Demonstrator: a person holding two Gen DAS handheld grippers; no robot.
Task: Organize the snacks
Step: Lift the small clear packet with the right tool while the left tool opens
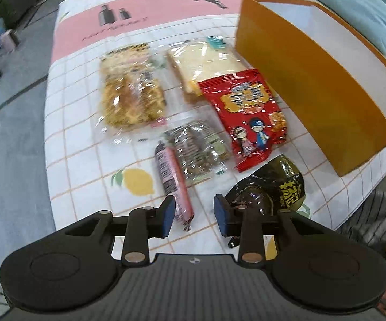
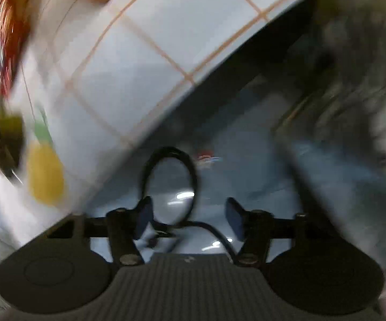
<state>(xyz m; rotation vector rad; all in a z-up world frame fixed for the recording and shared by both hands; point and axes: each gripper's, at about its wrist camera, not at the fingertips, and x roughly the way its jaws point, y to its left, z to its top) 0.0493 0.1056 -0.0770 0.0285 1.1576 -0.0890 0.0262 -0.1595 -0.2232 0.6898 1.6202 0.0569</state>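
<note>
Black hand-held gripper [image 1: 193,215], blue pads [image 1: 169,214]

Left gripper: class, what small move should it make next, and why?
Probably ease the left gripper forward and down onto the pink sausage. Its jaws are open and empty, the sausage lies nearest between them, and the orange box stands open beside the snacks.

Left wrist overlooks the tablecloth [image 1: 86,123]; right wrist, blurred, skims its edge.

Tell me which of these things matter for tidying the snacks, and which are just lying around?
For the job: orange box, red snack bag, pink sausage, sandwich, dark packet, both clear-wrapped snacks.

Just there: tablecloth, blue cushion, black cable.
</note>
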